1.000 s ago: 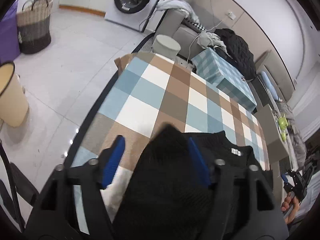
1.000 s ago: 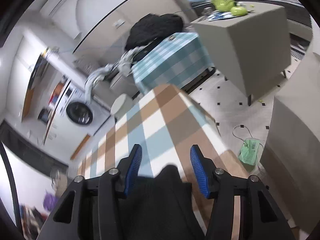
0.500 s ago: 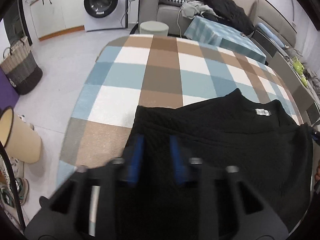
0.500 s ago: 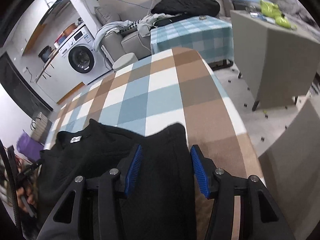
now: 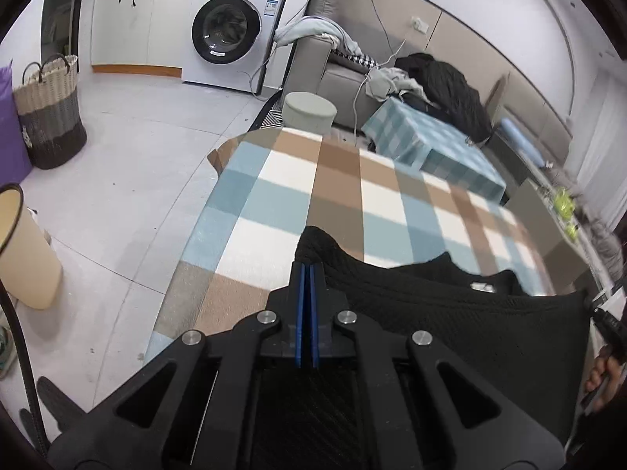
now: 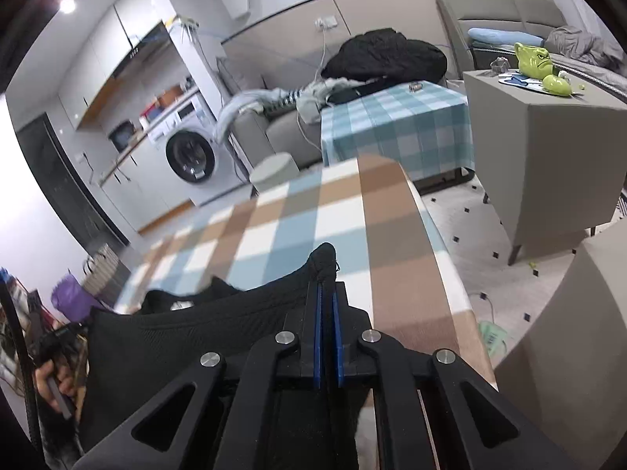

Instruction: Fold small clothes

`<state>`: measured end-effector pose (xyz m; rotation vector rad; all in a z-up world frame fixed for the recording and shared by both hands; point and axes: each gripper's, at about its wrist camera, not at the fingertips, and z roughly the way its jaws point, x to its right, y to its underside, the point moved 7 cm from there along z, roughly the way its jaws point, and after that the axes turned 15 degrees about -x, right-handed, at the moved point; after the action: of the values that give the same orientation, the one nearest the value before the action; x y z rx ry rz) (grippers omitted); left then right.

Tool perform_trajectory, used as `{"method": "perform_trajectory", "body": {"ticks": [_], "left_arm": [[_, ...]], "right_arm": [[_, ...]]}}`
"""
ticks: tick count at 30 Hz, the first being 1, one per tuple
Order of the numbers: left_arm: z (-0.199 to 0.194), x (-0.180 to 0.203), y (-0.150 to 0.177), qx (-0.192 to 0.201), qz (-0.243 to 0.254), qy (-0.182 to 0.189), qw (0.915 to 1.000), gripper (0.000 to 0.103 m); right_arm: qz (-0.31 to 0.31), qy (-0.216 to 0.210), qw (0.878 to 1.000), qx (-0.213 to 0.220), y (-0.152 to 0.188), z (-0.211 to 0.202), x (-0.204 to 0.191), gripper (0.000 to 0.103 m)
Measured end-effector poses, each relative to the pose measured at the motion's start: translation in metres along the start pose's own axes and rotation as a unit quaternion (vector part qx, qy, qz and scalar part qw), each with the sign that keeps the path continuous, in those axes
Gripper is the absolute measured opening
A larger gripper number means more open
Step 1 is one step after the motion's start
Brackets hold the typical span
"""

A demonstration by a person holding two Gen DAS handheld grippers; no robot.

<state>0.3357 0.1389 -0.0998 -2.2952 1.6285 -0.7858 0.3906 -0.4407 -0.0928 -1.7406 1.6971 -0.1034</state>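
Observation:
A black knit garment (image 5: 450, 301) with a small white neck label (image 5: 481, 286) is held over the checked table (image 5: 352, 188). My left gripper (image 5: 307, 268) is shut on one corner of it, and the corner tip sticks out past the blue pads. My right gripper (image 6: 326, 288) is shut on the opposite corner of the black garment (image 6: 219, 325), which stretches taut between the two grippers. The table also shows in the right wrist view (image 6: 305, 219). The garment's lower part is hidden under the gripper bodies.
A round grey stool (image 5: 309, 111) and a smaller teal-checked table (image 5: 431, 149) stand beyond the table's far end. A woven basket (image 5: 49, 109) and a cream bin (image 5: 23, 250) stand on the floor to the left. A grey cabinet (image 6: 548, 156) stands to the right.
Both grippers have closed on the garment's corners. The garment has gone from lying flat to being lifted and stretched between them.

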Motion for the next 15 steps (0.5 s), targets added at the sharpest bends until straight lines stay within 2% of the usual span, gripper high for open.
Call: {"method": "perform_trajectory", "body": {"ticks": [3, 6, 10, 12, 15], "left_arm": [[-0.001, -0.003, -0.003, -0.001, -0.001, -0.003, 1.0000, 0.000], [0.009, -0.009, -0.005, -0.008, -0.009, -0.013, 0.9998, 0.000], [0.032, -0.014, 0.000, -0.047, -0.016, -0.027, 0.9984, 0.001], [0.036, -0.019, 0.006, -0.060, -0.025, -0.039, 0.9971, 0.004], [0.028, -0.024, 0.022, -0.065, -0.023, -0.043, 0.9967, 0.007]], "right_arm": [[-0.001, -0.017, 1.000, 0.026, -0.008, -0.007, -0.006, 0.005], [0.009, 0.003, 1.000, 0.015, -0.015, 0.007, -0.005, 0.005], [0.017, 0.039, 0.999, -0.025, -0.014, 0.036, -0.002, 0.005], [0.028, 0.058, 0.996, -0.066, -0.008, 0.051, 0.003, 0.010], [0.037, 0.068, 0.993, -0.091, 0.010, 0.044, 0.009, 0.011]]}}
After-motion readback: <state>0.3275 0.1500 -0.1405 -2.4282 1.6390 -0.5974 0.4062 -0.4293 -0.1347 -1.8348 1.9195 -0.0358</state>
